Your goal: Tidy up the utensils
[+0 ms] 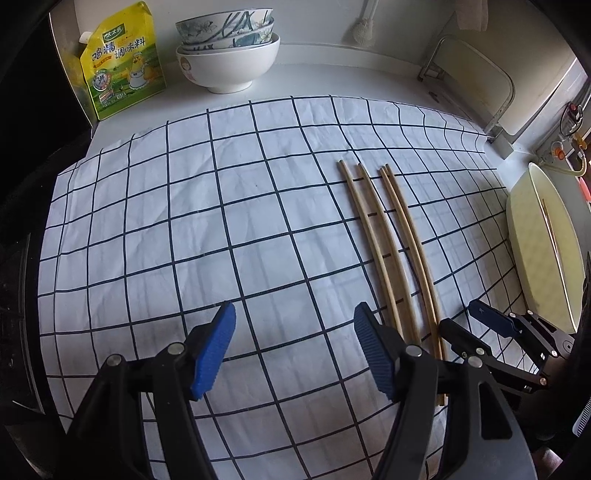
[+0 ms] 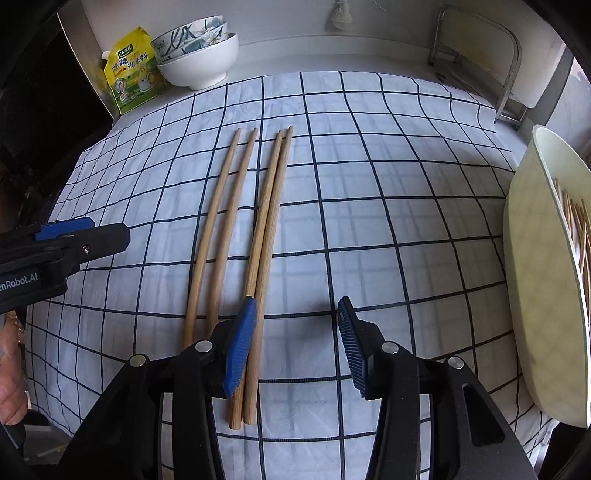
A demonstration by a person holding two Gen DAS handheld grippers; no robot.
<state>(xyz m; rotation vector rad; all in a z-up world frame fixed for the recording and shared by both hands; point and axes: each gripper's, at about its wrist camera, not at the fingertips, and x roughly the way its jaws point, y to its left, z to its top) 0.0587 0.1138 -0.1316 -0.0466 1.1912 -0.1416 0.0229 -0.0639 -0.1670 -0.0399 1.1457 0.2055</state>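
Four wooden chopsticks [image 2: 236,236] lay on one checked cloth [image 2: 369,221], two spaced apart on the cloth's left part and two touching just right of them. Beyond the cloth's far left corner stood one stack of three bowls [image 1: 227,48], a plain white one under two patterned ones, with one yellow seasoning pouch [image 1: 120,62] just left of the stack. Off the cloth's right edge sat one pale oval dish [image 2: 535,277] holding more sticks, too crowded to count, and two hand-held grippers were over the cloth's near edge.

White cloth [image 2: 369,177] gridded in dark blue; tan chopsticks [image 2: 258,236]; yellow-green pouch [image 1: 120,62]; blue-floral bowls [image 1: 227,26]
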